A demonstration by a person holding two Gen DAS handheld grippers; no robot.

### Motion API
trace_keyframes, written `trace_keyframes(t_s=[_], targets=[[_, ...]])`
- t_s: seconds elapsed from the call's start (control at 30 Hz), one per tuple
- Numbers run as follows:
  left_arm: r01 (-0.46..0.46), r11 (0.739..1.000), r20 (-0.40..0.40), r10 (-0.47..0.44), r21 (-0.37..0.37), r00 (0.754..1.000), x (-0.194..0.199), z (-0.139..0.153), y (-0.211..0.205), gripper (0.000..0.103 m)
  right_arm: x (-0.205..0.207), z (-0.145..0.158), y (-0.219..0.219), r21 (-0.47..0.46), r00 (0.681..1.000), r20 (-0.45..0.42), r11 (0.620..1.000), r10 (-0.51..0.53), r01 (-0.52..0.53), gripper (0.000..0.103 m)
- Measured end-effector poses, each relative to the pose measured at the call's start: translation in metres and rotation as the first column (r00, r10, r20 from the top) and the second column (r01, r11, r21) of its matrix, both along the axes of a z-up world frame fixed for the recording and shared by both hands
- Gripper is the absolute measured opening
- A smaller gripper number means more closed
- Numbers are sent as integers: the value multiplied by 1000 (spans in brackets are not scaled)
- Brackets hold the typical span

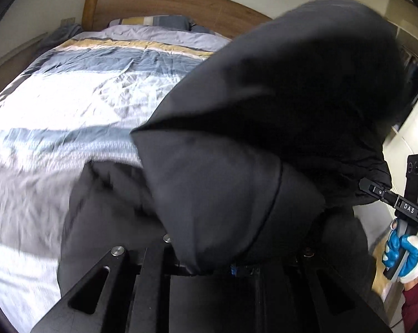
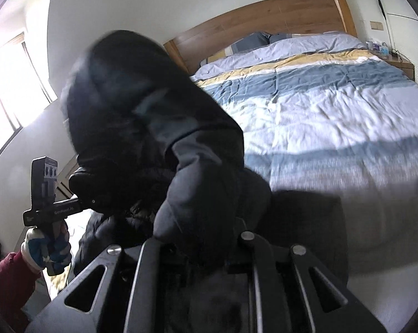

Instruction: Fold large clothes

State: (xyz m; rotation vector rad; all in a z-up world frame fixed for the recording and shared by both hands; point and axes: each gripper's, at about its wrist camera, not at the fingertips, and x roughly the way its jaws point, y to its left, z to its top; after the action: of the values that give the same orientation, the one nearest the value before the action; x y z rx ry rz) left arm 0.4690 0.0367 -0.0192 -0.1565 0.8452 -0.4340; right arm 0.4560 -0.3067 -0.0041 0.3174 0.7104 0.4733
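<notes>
A large black padded jacket (image 1: 264, 116) hangs in the air above the bed, held up between both grippers; it also fills the left half of the right wrist view (image 2: 153, 127). My left gripper (image 1: 222, 263) is shut on the jacket's fabric, which drapes over and hides its fingertips. It shows from outside in the right wrist view (image 2: 81, 194), pinching the jacket's edge. My right gripper (image 2: 209, 249) is shut on the jacket too, fingertips buried in cloth. It shows in the left wrist view (image 1: 369, 187), gripping the jacket's far edge.
A bed with a striped blue, white and yellow duvet (image 1: 84, 97) lies below and ahead, also in the right wrist view (image 2: 333, 105). A wooden headboard (image 1: 167, 2) stands at the far end. A nightstand (image 2: 400, 65) sits by the bed. A bright window (image 2: 6, 88) is at left.
</notes>
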Motion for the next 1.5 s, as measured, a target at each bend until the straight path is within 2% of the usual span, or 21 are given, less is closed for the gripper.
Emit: trace_keyframes(t_s=[0.2,0.33,0.47,0.6,0.7,0.77,0.87,1.0,1.27,1.5], targets=[[5,1000,16,-5,-16,1000,-46,-32,9,17,-44,-31,-2,33,1000,-16,999,-3,3,18],[-5,1000,4,5,31,1000,-41,-46,2,20,-41,-59,-3,6,997,-67,1000,-27,28,18],[-13,996,-11,14,92,1000,-33,-55,-8,22,-31,-69,-6,11,995,-91,999,-50,51,18],[-27,992,-17,29,122,999,-34,-55,-14,25,-29,-69,-4,-14,993,-105,999,-53,52,20],[-43,990,-27,47,133,999,-35,-53,-16,32,-30,-69,-3,-39,991,-119,997,-66,62,24],[-49,989,-32,53,137,998,-38,-51,-17,44,-36,-65,0,-62,990,-121,996,-76,69,32],[-71,983,-38,79,168,996,-38,-51,-14,56,-49,-61,4,-95,989,-127,993,-82,70,45],[-89,979,-48,100,186,994,-41,-52,-14,59,-66,-59,4,-126,985,-145,989,-98,79,46],[-112,973,-30,120,200,992,-65,-45,3,64,-103,-44,-5,-131,979,-153,984,-138,118,47],[-123,976,-9,126,177,992,-96,-24,25,71,-135,-15,-5,-132,981,-119,982,-150,134,47]])
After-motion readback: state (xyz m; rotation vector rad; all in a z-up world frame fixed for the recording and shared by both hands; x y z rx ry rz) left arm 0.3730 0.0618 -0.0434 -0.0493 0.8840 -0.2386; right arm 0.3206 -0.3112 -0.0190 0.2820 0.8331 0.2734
